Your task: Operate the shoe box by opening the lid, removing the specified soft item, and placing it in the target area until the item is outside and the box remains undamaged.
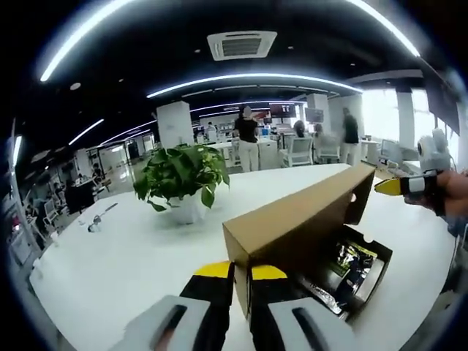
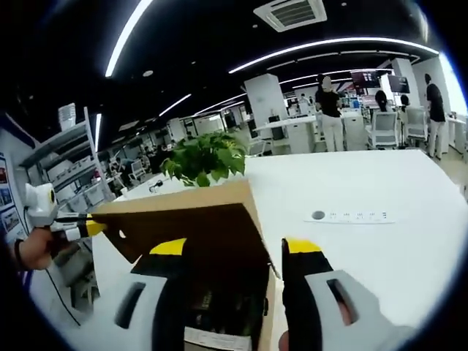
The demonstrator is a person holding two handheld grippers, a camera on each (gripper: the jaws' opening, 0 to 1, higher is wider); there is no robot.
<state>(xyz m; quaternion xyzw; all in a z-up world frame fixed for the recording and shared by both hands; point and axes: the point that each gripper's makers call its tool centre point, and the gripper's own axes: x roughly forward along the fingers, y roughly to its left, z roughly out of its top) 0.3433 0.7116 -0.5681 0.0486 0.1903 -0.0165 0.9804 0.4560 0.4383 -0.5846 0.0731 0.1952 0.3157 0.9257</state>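
Observation:
A brown cardboard shoe box lid (image 1: 300, 219) stands raised over the black box (image 1: 376, 274) on the white table. Inside lies a dark item with green and yellow patches (image 1: 349, 262), its shape unclear. My left gripper (image 1: 241, 272) is shut on the lid's near corner, yellow tips on either side of the edge. My right gripper (image 1: 401, 186), held in a hand, hovers by the lid's far end. In the right gripper view, the right gripper (image 2: 234, 248) stands open with its jaws wide apart astride the lid (image 2: 190, 219). The left gripper (image 2: 91, 228) meets the lid's far corner.
A potted green plant (image 1: 183, 175) in a white pot stands on the table (image 1: 110, 256) beyond the box. A flat white power strip (image 2: 351, 216) lies on the table (image 2: 395, 256). People, desks and chairs fill the office behind.

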